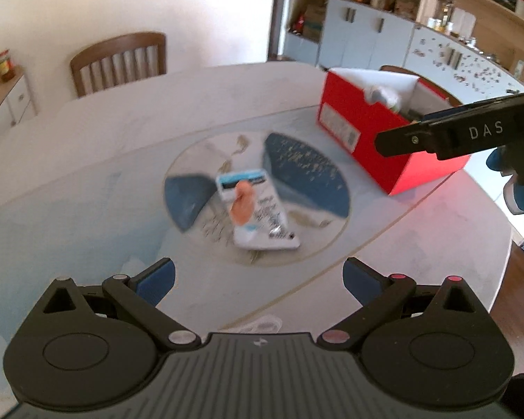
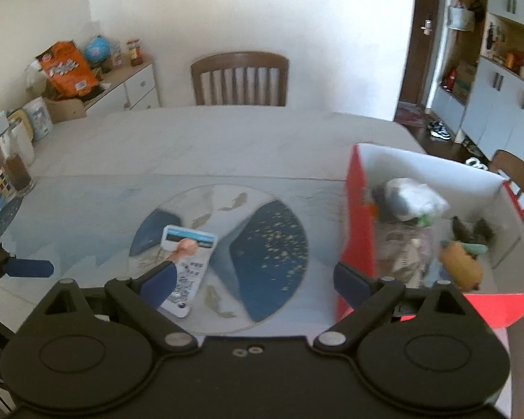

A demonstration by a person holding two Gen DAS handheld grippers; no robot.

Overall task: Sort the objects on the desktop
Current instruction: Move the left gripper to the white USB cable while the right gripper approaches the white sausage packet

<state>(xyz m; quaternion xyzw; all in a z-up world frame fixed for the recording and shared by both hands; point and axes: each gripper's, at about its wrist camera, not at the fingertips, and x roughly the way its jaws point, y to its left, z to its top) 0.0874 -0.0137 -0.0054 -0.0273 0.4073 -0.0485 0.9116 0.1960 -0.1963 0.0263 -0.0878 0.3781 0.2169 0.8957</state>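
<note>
Item: flat white packet (image 1: 258, 209), blue band at its far end, a pale orange shape on its face. Location: lying on the round blue-and-white printed mat (image 1: 307, 174) at the middle of the worktop (image 1: 122, 132), apart from the box and touched by nothing.

Item: red box (image 2: 358, 216), open-topped, white inside, at the right of the worktop. Contents (as far as can be told): a grey-and-white soft bundle, an orange-brown rounded piece, some dark bits and printed wrapping.

Item: left gripper (image 1: 258, 279). Jaws spread wide, nothing between them, aimed down at the packet from the near side.

Item: right gripper (image 2: 255, 279). Jaws likewise wide and empty, standing between the packet and the box's near corner; one of its fingers also crosses the right of the left camera's view in front of the box.

Step in hand, by my reading: most things appear to be in the box already, and the packet is the one loose object left to collect. Next move calls for: one gripper lowering over the packet and getting the jaws under or across an edge, which may be awkward with so flat a thing.

Hidden or doubtful: both views are blurred, so the packet's print is unreadable; the left blue pad covers the packet's near end in the right view; the box's far wall and floor are partly cut off.
</note>
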